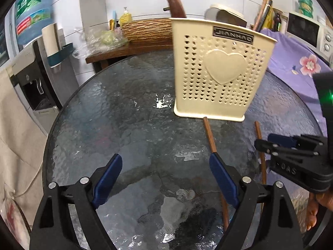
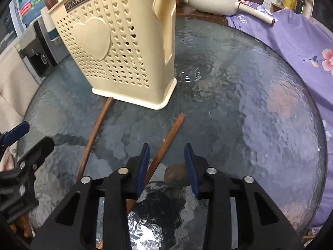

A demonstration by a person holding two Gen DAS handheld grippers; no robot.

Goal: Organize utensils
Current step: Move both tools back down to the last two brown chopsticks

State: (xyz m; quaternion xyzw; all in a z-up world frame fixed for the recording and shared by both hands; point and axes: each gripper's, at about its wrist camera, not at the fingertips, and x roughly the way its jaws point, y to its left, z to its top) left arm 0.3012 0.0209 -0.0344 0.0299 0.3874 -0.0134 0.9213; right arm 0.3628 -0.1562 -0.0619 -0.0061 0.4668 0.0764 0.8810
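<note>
Two long brown chopsticks are lying flat on the round glass desk, right in front of the cream holder with heart holes. Left gripper jaws are standing wide, holding nothing. Right gripper jaws are half open around one chopstick, not squeezing.

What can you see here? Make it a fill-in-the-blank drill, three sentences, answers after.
The holder bears a raised ___ on its front.
___ chopsticks lie flat on the table.
The left gripper has its jaws ___.
Missing words: heart; two; open.
</note>
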